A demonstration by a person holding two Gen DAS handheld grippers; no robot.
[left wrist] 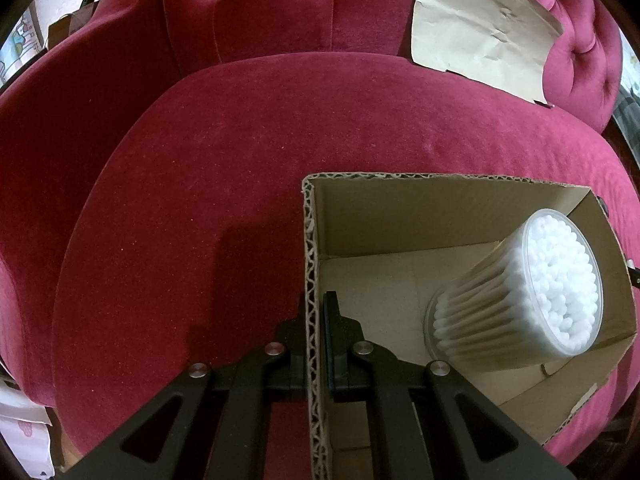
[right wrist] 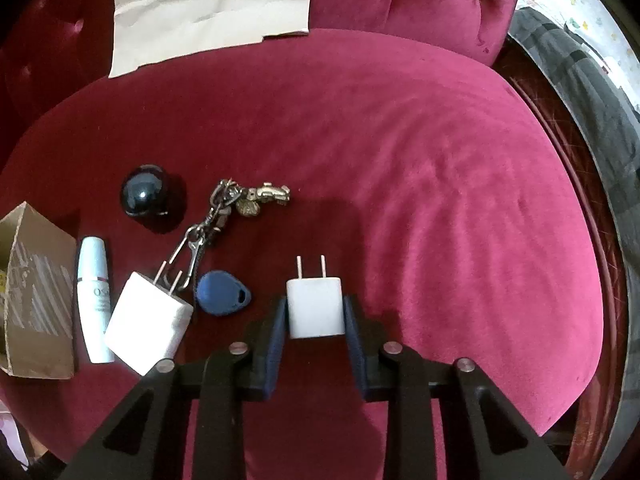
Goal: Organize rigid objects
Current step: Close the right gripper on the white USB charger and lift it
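right wrist view: right gripper (right wrist: 316, 316) clamps the small charger (right wrist: 315, 307), prongs toward 12 o'clock, above the sofa cushion (right wrist: 440, 200). left gripper (left wrist: 316, 344) pinches the cardboard box (left wrist: 314, 280) wall. a shallow side grip could let the charger slip.

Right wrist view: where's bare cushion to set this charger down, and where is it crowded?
Free: the wide cushion stretch right of and beyond the small charger held in the right gripper. Crowded: the left, where the keys, blue fob, larger charger, white tube and dark ball cluster beside the cardboard box.
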